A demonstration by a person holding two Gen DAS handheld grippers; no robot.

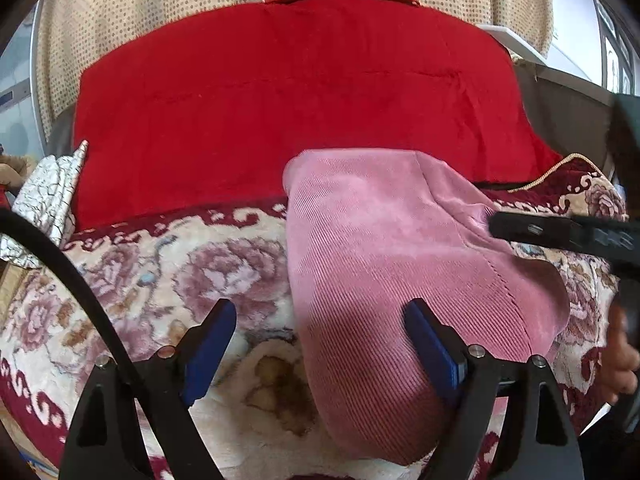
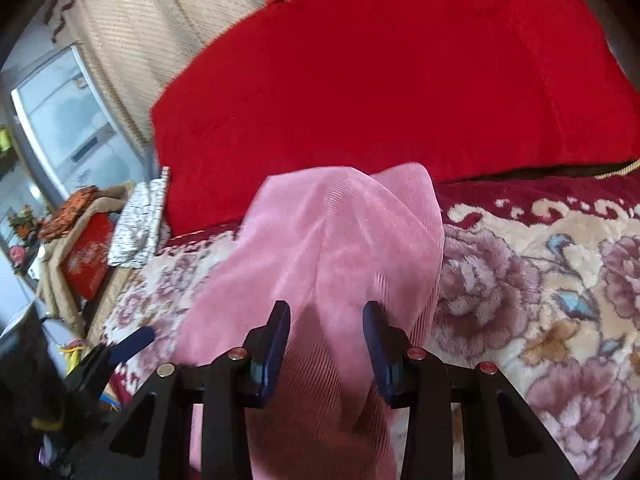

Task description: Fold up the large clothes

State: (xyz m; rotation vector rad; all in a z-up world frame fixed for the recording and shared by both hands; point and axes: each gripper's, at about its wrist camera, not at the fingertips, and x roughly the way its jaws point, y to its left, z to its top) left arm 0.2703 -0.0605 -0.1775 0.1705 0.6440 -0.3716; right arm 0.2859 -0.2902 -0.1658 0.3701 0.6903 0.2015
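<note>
A pink ribbed garment [image 1: 384, 264] lies folded on a floral plush blanket [image 1: 168, 280]. My left gripper [image 1: 320, 336] is open above the garment's left edge, one blue pad over the blanket and one over the cloth. The right gripper's black fingers [image 1: 560, 234] reach in from the right over the garment's far corner. In the right wrist view the pink garment [image 2: 332, 248] bulges up in front of my right gripper [image 2: 326, 340], whose blue pads stand apart on either side of a raised fold without pinching it.
A red quilt [image 1: 296, 96] lies behind the garment, and shows in the right wrist view [image 2: 392, 80] too. A white crackle-patterned cloth [image 1: 48, 200] sits at the left. Dotted beige curtains [image 1: 132, 12] hang behind. A red box [image 2: 86, 260] and clutter stand at the bed's left side.
</note>
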